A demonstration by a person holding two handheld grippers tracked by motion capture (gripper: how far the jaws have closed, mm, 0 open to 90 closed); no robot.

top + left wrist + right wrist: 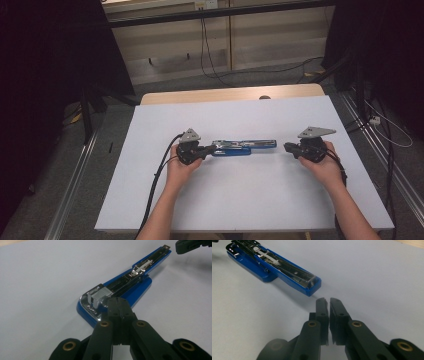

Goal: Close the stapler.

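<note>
Blue stapler [243, 147] lies opened out flat mid-table on the white sheet [250, 200]. L gripper [117, 305] is closed w/ nothing between the jaws, tips at the stapler's hinge end; R gripper [327, 301] is closed too, empty, just off the far tip. Risk: a closed-jaw nudge skids or spins the stapler on the smooth sheet. Can't tell if the L tips touch the metal; staple channel contents are unclear.
</note>
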